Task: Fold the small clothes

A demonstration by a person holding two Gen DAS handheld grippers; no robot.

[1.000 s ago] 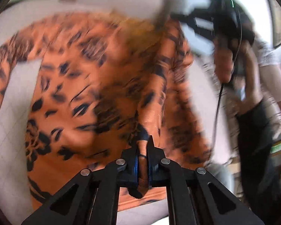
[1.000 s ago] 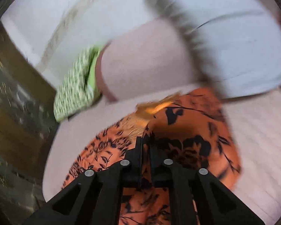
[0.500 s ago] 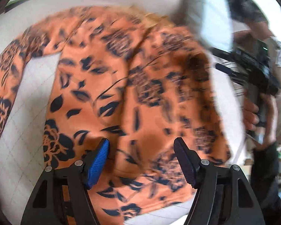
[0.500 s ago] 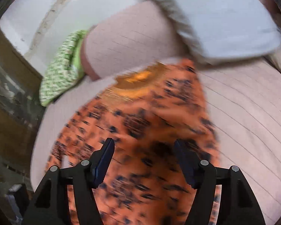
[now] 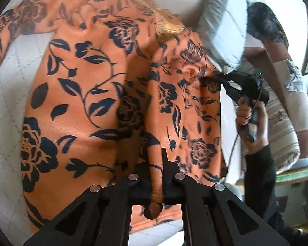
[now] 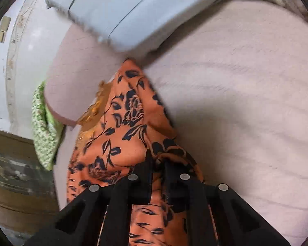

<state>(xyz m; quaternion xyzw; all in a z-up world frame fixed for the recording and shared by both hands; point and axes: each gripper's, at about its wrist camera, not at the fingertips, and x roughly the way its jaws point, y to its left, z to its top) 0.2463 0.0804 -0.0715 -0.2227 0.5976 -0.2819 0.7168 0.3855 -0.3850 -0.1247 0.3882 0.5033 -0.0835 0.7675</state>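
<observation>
An orange garment with a black flower print (image 5: 82, 102) lies spread on the bed. My left gripper (image 5: 156, 153) is at its near edge. Its jaws are closing and pinch a raised fold of the cloth between them. My right gripper (image 5: 220, 78), held in a person's hand (image 5: 250, 114), bites the garment's far right edge. In the right wrist view the right gripper (image 6: 157, 157) has its jaws closing too, with bunched orange garment (image 6: 129, 123) between them. A yellow lace collar (image 6: 96, 106) shows at the top of the garment.
A white pillow (image 5: 221, 26) lies just beyond the garment, seen also as the pillow (image 6: 123, 14). The pink bedspread (image 6: 236, 102) stretches to the right. A green patterned cloth (image 6: 45, 135) hangs at the bed's left edge beside wooden furniture (image 6: 14, 184). The person's arm (image 5: 287, 102) is at right.
Both grippers held cloth a second ago, stood open over the flat garment half a second ago, and are now shut on new folds. The right one has dropped to the garment's right edge.
</observation>
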